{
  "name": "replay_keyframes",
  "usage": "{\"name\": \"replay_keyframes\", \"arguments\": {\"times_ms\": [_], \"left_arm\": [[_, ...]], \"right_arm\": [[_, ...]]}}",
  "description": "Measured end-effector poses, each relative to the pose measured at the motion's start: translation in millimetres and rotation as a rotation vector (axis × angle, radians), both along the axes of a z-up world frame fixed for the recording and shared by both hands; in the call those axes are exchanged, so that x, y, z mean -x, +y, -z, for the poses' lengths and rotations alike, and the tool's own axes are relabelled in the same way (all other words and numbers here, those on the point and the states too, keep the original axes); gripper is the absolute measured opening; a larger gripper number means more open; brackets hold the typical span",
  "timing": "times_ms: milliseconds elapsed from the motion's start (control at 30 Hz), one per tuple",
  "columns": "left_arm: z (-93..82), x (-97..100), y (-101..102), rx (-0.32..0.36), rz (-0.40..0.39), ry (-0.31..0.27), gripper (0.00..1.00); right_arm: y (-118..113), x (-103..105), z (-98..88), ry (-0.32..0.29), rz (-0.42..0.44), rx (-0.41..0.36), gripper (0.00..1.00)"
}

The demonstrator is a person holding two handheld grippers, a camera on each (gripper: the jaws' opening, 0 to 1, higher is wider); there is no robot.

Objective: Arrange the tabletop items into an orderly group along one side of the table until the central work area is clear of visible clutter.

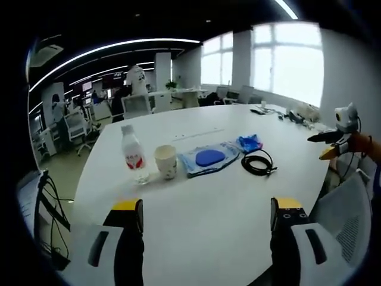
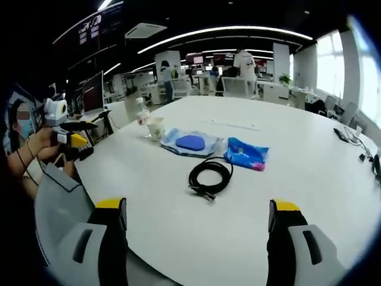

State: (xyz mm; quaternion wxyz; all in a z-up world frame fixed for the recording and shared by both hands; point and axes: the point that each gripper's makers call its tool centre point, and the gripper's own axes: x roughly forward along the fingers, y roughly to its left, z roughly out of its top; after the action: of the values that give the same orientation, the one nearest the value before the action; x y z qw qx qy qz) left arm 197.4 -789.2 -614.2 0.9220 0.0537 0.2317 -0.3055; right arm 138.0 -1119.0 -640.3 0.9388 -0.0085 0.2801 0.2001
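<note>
Five items lie on the white tabletop (image 1: 208,214), strung in a loose row across its middle: a water bottle (image 1: 133,154) with a red label, upright; a paper cup (image 1: 166,161) just beside it, upright; a flat clear pouch (image 1: 208,159) holding a blue oval piece; a small blue packet (image 1: 249,143) at the pouch's far end; and a coiled black cable (image 1: 258,162) close by the packet. The left gripper (image 1: 206,215) hangs above the near edge, fingers spread wide and holding nothing; the bottle and cup lie ahead and slightly to the left of its line. The right gripper (image 2: 197,215) is likewise wide apart and empty, and in the right gripper view the cable (image 2: 209,174) lies straight ahead between the fingers, nearest of all the items, with the packet (image 2: 246,154) just beyond to the right, the pouch (image 2: 190,143) beyond to the left, and the cup (image 2: 156,128) and bottle (image 2: 143,113) farthest off. Judged from this, the right gripper is better placed for the cable and packet, the left for bottle and cup. The row's long axis runs across the left gripper view and slants away in the right. The left gripper view shows windows and the other gripper (image 1: 334,143) at the right margin; the right gripper view instead shows a person's hand carrying the other gripper (image 2: 72,140) at the left, and further cables near the tabletop's far right edge.
</note>
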Motion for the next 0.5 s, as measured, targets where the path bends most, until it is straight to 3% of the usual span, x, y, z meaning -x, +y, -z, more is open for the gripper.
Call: {"name": "replay_keyframes", "arguments": {"times_ms": [500], "left_arm": [[3.7,2.3,2.7,-0.007,0.003,-0.003,0.86]], "right_arm": [[0.8,0.4,3.5,0.006,-0.008,0.017,0.99]]}}
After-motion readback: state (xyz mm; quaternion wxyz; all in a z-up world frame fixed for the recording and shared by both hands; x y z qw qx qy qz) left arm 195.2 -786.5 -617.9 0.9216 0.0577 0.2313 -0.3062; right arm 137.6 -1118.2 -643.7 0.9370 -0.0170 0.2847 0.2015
